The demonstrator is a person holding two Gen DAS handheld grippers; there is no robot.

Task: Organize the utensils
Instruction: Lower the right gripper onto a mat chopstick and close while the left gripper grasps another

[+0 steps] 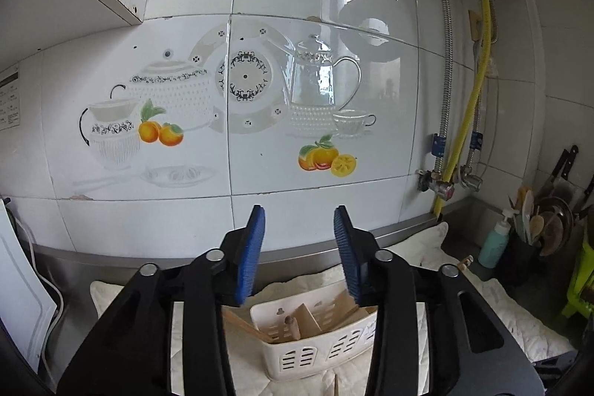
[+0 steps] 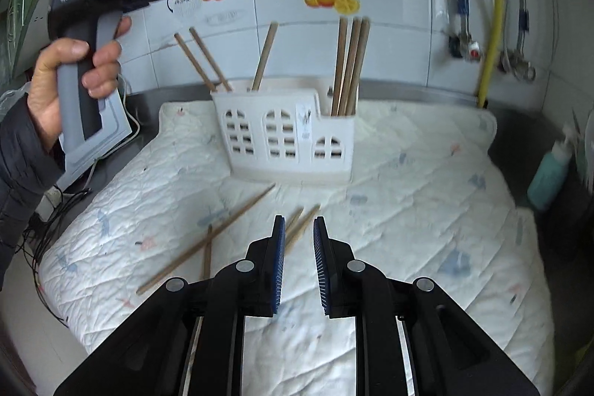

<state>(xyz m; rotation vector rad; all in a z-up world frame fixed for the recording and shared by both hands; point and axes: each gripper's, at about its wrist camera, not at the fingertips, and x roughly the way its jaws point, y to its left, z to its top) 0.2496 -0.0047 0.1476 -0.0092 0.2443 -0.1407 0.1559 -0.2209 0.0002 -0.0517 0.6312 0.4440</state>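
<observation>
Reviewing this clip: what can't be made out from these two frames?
- Chopsticks on the quilt: near ends hidden behind the right gripper, right wrist view.
- Utensil holder: sides blocked by the left gripper, left wrist view.
- Teal bottle: motion-blurred, label unreadable, right wrist view.

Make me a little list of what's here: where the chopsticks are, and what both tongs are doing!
holder: white holder upright on quilt
chopsticks in holder: six, standing
loose chopsticks: four lying on the quilt in front of the holder
left tongs: open, empty, raised above holder
right tongs: open, empty, over loose chopsticks
soap bottle: teal, right of quilt
</observation>
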